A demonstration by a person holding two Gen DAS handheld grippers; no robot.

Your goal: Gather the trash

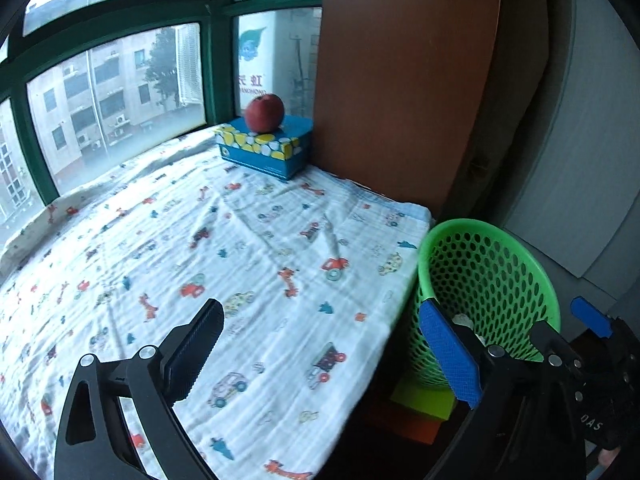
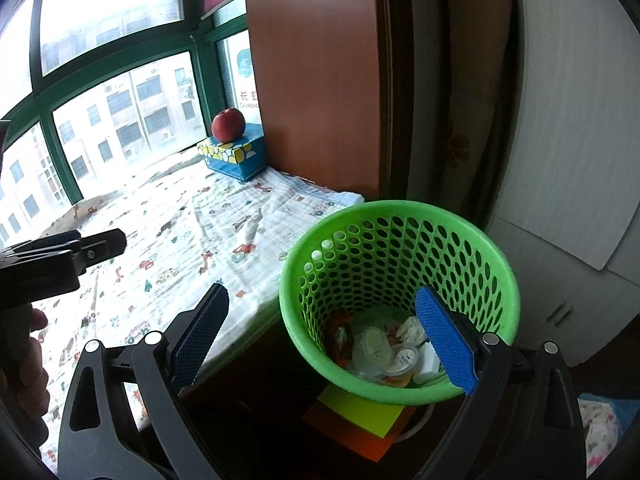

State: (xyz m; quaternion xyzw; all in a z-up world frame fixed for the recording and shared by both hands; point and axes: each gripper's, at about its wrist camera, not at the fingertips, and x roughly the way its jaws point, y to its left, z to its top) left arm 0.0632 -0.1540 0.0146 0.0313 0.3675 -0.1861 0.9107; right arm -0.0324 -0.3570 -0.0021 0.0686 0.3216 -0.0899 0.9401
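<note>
Here, at the far left of the right wrist view, a hand (image 2: 24,364) grips the handle of the left gripper (image 2: 80,248), which reaches in over the printed cloth (image 2: 180,240); from this side its spread cannot be judged. The left wrist view settles it: the left gripper (image 1: 324,344) stands wide, nothing between its pads, the left pad over the cloth (image 1: 200,240) and the blue right pad (image 1: 448,352) in front of the near rim of the green basket (image 1: 492,272).

Farther back, against the green-framed window (image 1: 120,92), a blue tissue box (image 1: 266,148) sits on the cloth with a red apple (image 1: 265,112) on top; both are well apart from either tool. To their right rises a brown wooden panel (image 1: 404,92).

The right gripper (image 2: 322,334) is also spread wide and holds nothing. Its dark left pad hangs at the edge of the cloth, just left of the green basket (image 2: 400,216); its blue right pad (image 2: 446,340) shows in front of the basket's inside. The trash (image 2: 384,348) lies at the bottom of the basket: crumpled white paper, small clear lidded cups and a dark orange wrapper, below and between the spread fingers, touched by neither. Under the basket lie a yellow-green sheet (image 2: 360,412) and an orange one (image 2: 348,436). At the far right stands a pale cabinet (image 2: 560,240).
</note>
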